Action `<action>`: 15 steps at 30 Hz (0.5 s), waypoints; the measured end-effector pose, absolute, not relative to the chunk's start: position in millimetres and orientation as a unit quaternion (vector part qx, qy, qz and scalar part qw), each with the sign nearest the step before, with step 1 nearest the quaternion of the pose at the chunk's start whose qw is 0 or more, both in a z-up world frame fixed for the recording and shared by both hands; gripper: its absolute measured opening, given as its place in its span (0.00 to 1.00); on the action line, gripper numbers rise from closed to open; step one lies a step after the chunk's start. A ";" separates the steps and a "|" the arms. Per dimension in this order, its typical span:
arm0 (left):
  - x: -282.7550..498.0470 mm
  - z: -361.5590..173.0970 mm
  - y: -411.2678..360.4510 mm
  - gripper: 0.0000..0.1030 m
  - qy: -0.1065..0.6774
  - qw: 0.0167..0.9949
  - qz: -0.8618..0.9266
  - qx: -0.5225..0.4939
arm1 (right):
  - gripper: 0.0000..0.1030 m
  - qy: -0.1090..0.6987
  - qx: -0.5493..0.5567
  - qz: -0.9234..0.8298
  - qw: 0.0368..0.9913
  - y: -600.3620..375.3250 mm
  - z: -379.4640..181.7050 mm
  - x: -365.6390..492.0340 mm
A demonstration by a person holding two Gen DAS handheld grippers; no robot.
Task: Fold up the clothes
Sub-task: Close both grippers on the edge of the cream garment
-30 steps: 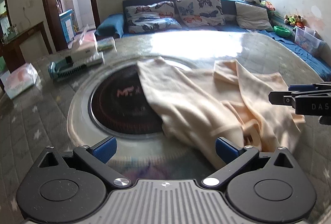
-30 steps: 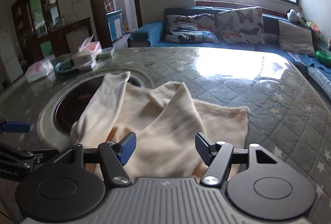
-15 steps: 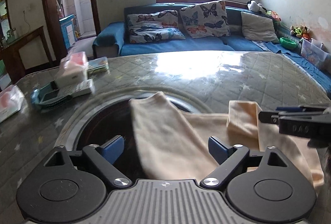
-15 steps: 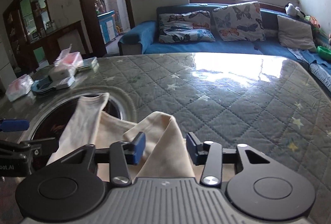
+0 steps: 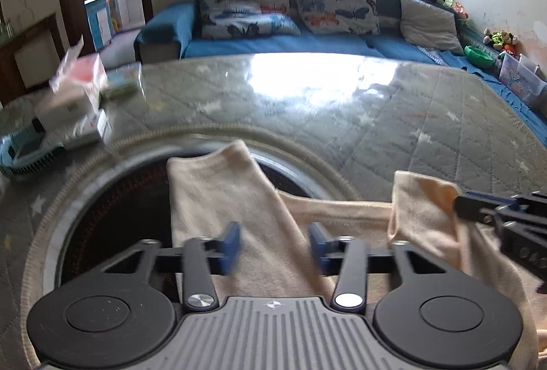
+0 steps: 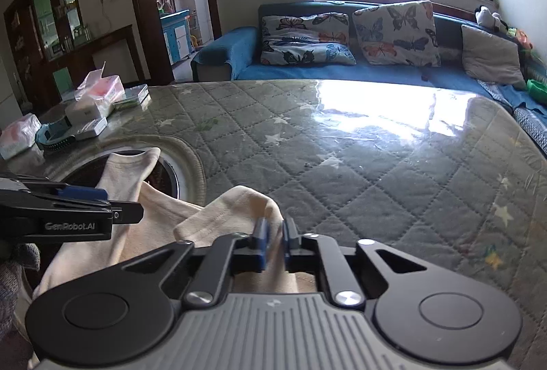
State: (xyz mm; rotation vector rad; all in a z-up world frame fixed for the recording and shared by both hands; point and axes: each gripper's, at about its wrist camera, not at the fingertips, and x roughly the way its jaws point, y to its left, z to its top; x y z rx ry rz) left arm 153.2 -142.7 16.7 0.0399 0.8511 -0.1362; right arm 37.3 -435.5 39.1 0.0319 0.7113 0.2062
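Observation:
A cream long-sleeved garment (image 5: 239, 199) lies crumpled on the table, with one sleeve stretched across the round dark recess (image 5: 130, 199). My left gripper (image 5: 273, 247) hovers low over that sleeve; its blue pads are narrowed but a gap remains, with fabric between them. My right gripper (image 6: 274, 241) is shut on a raised fold of the garment (image 6: 218, 216). In the left wrist view the right gripper (image 5: 478, 209) comes in from the right edge, pinching that fold. In the right wrist view the left gripper (image 6: 112, 212) shows side-on at the left.
The table (image 6: 342, 147) has a quilted star-pattern cover under a glossy sheet. Tissue packs (image 6: 99, 93) and a teal fan (image 5: 24, 154) sit at the far left. A blue sofa with butterfly cushions (image 6: 307, 38) runs behind the table.
Both grippers came down close to the garment. The right jaws went from wide to shut on the fold. The left jaws narrowed around the sleeve.

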 end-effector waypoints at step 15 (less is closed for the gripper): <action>128.0 46.4 -121.1 0.07 0.366 0.928 -0.071 -0.017 | 0.01 0.304 0.027 0.075 0.949 -464.0 66.5 -5.7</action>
